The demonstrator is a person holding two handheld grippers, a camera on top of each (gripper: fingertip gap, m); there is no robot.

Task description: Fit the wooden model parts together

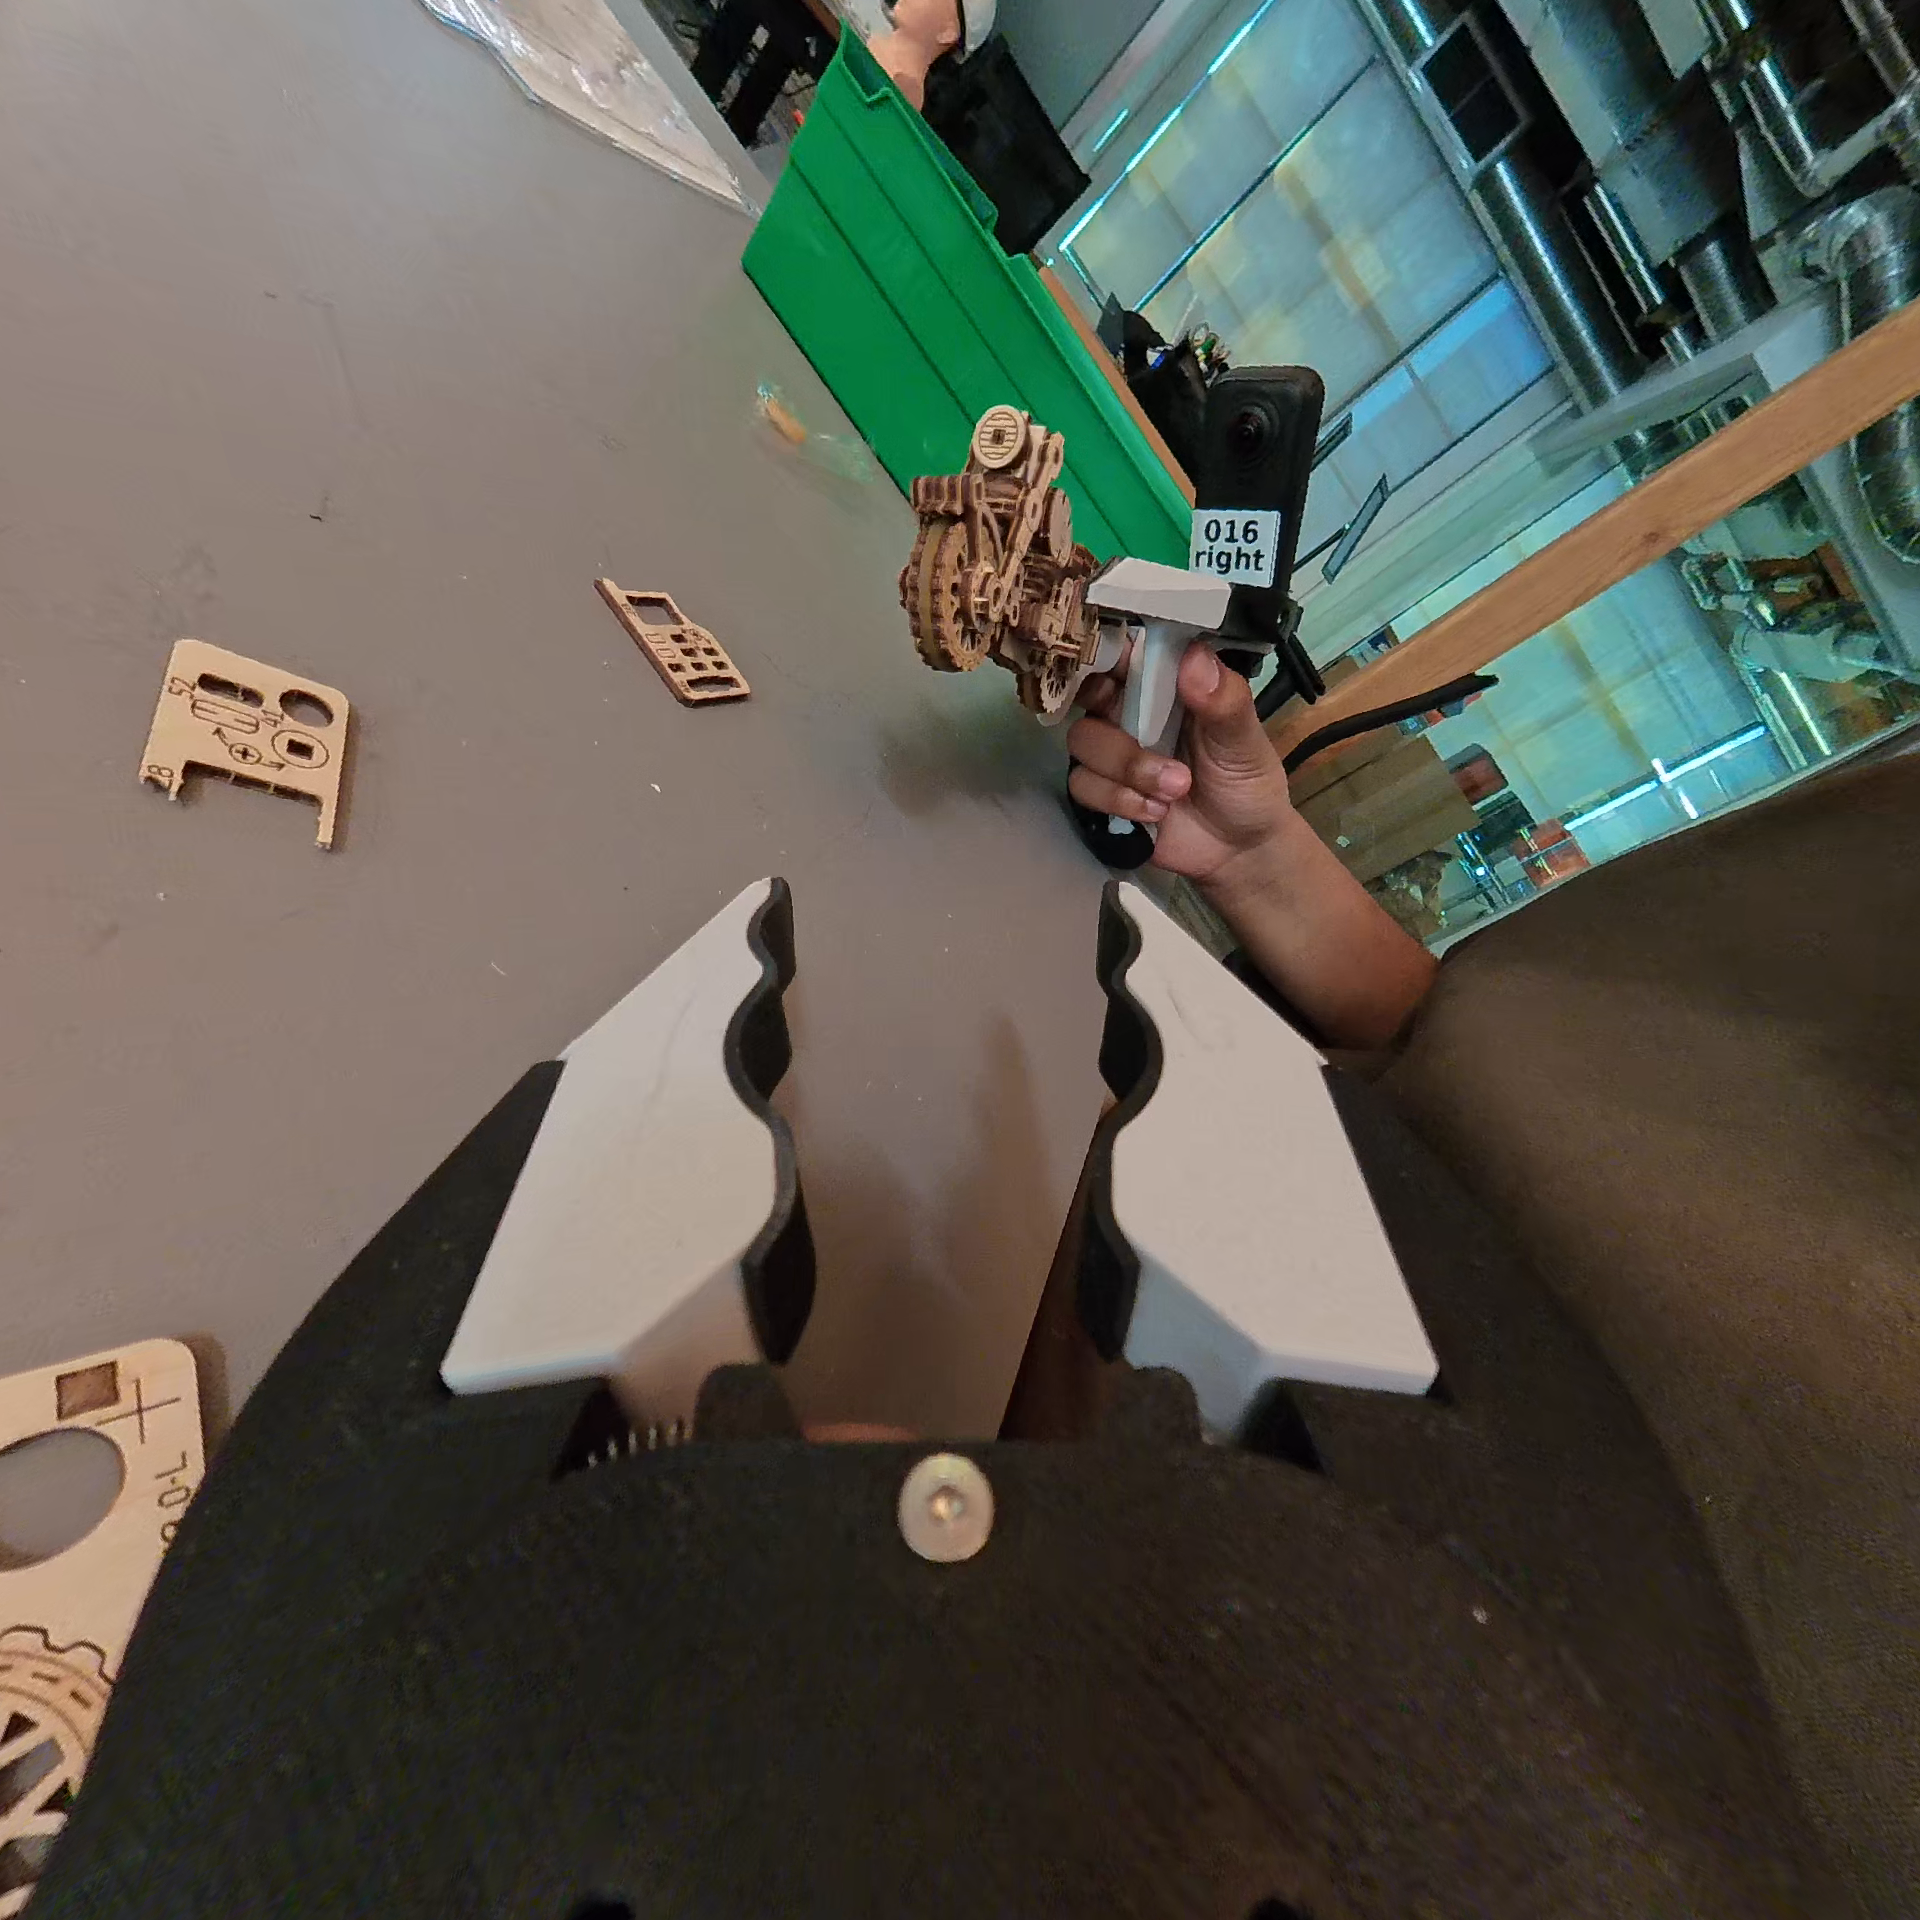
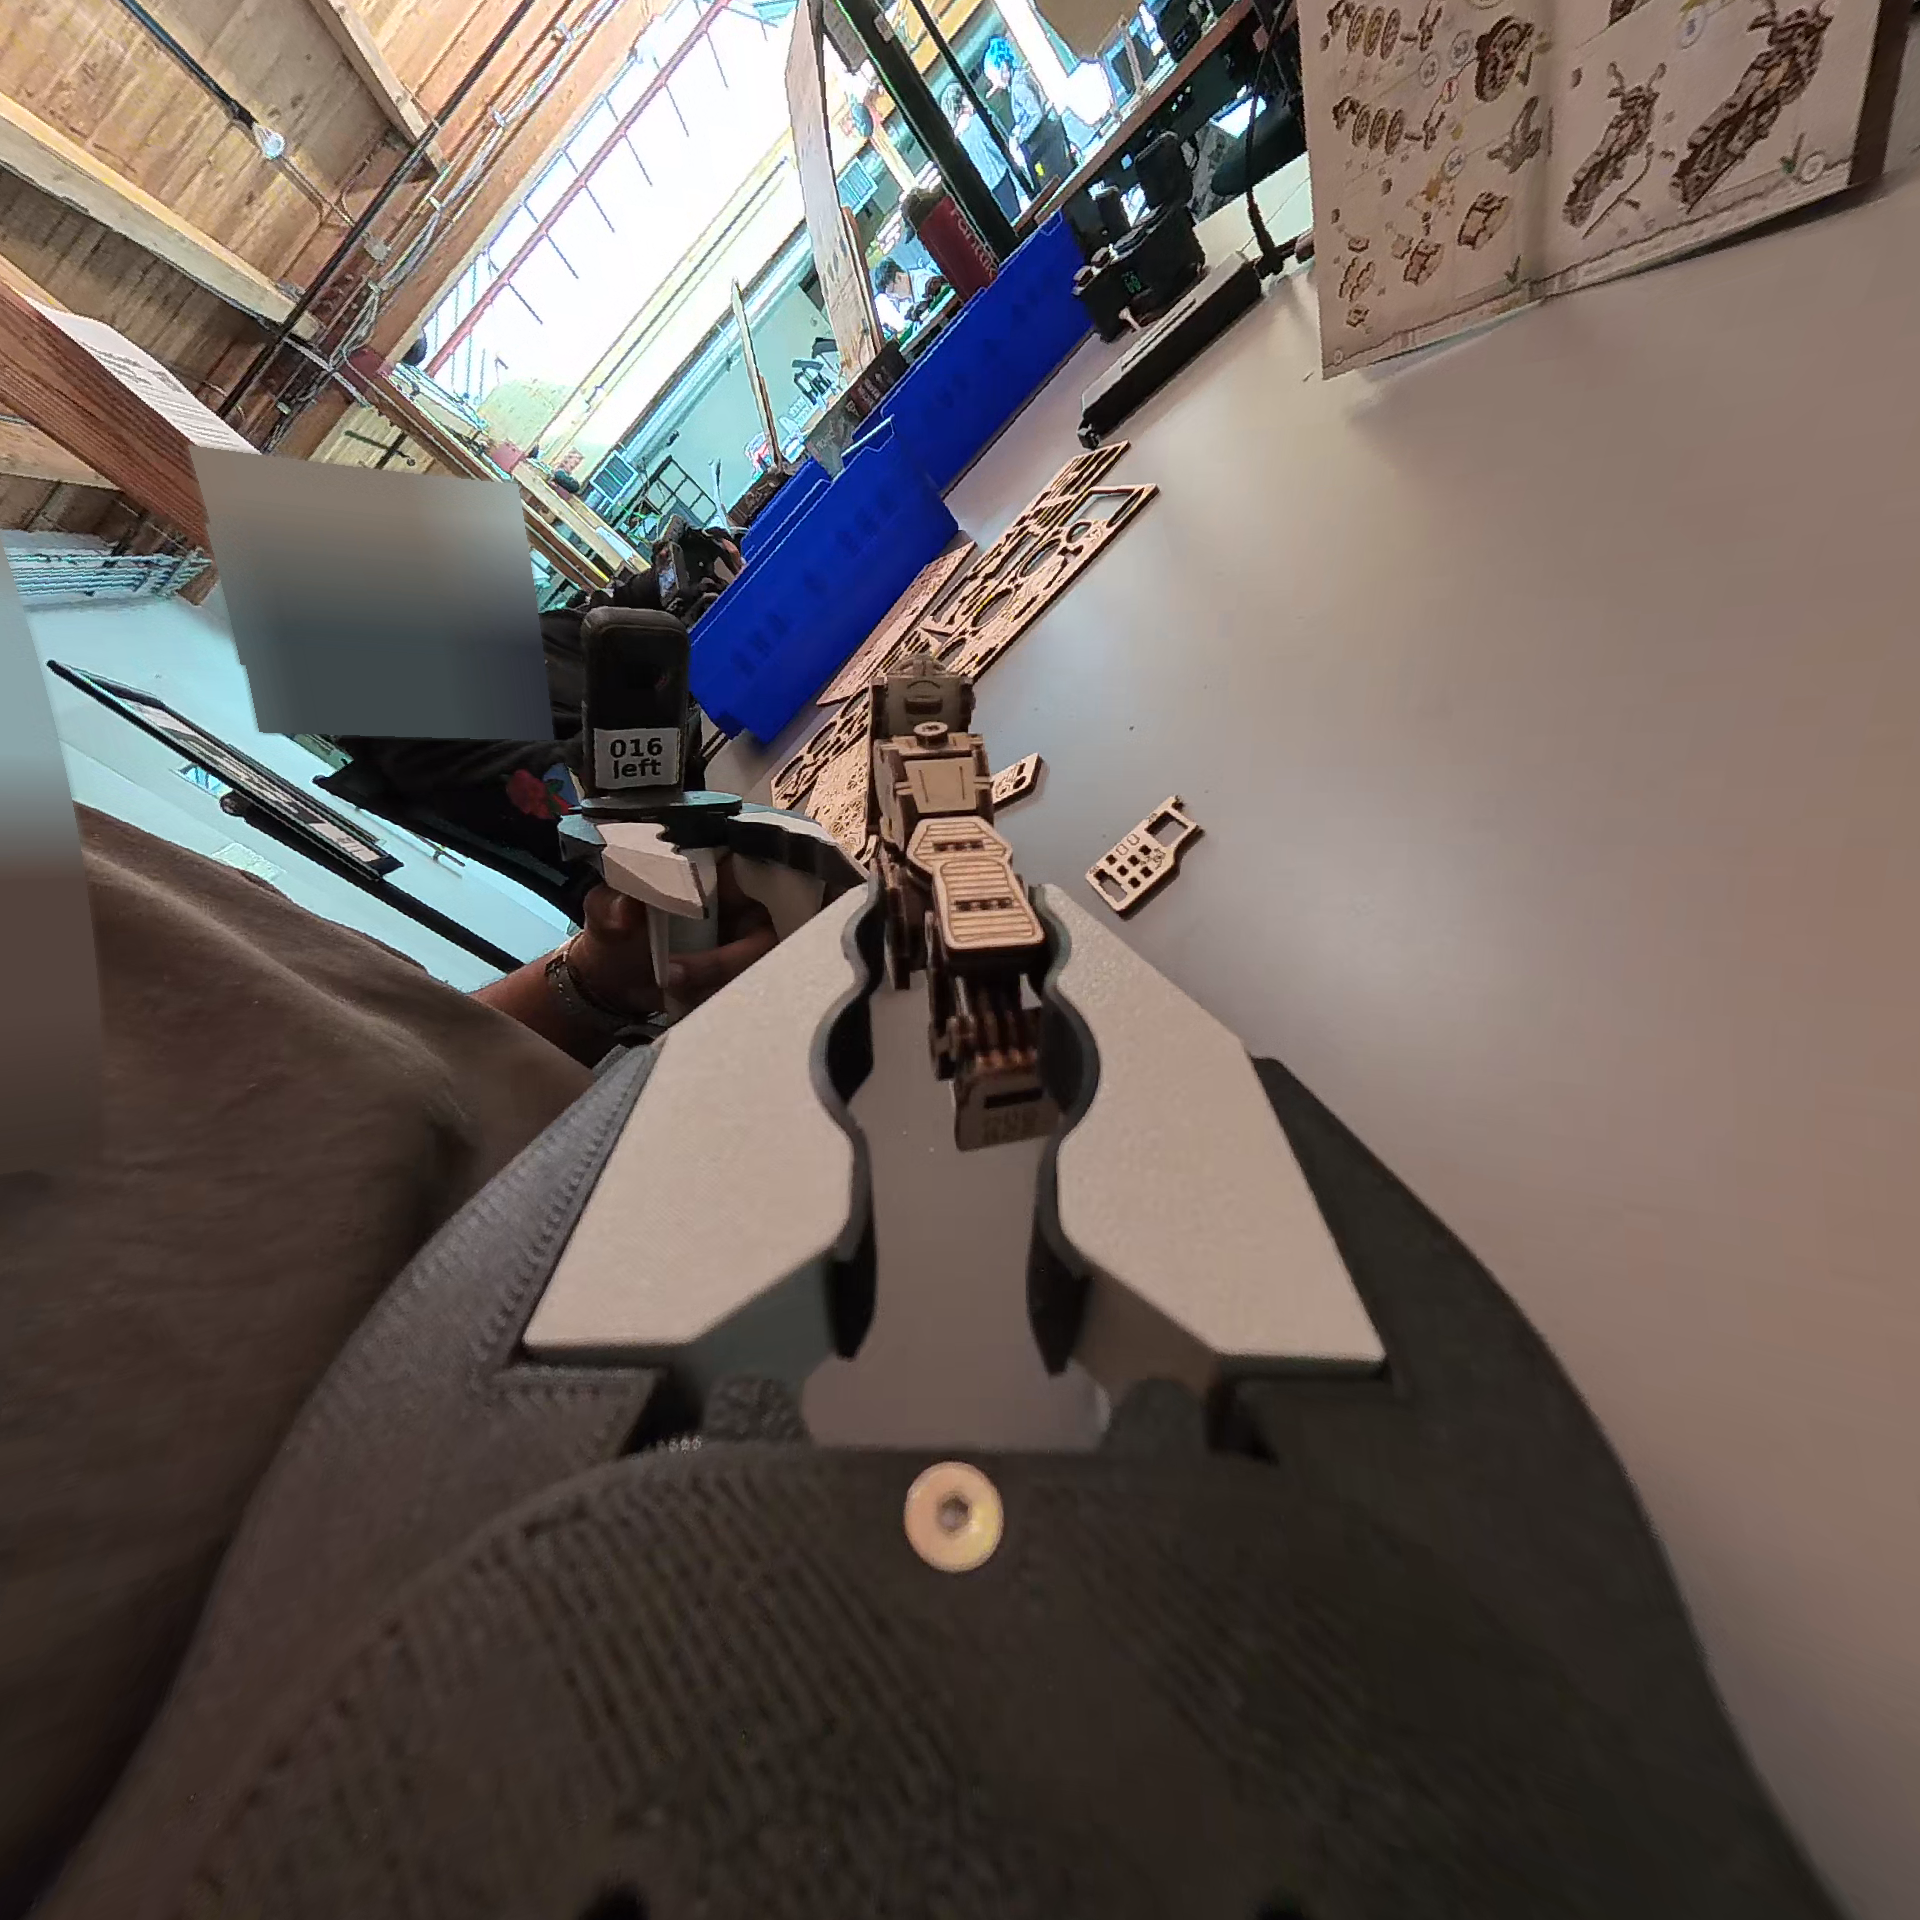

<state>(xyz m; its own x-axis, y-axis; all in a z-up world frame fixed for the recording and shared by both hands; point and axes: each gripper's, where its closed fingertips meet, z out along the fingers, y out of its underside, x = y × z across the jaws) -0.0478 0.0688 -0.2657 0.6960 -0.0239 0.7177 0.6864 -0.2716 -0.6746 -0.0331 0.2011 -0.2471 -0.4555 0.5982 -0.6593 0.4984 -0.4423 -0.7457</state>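
My right gripper (image 2: 961,914) is shut on the rear of a part-built wooden motorcycle model (image 2: 940,821) and holds it off the grey table (image 2: 1455,727). In the left wrist view the same model (image 1: 992,571) hangs in the right gripper (image 1: 1117,623), which a hand holds, above the table (image 1: 416,416) near its far edge. My left gripper (image 1: 945,914) is open and empty, apart from the model and nearer the table's front. It also shows in the right wrist view (image 2: 681,857), to the left of the model.
Two small cut-out wooden frames (image 1: 244,743) (image 1: 673,641) lie flat on the table, and a larger wooden sheet (image 1: 83,1475) lies at lower left. A green bin (image 1: 935,291) stands behind the model. Blue bins (image 2: 862,520), wooden part sheets (image 2: 1018,571) and an instruction sheet (image 2: 1558,156) lie farther off.
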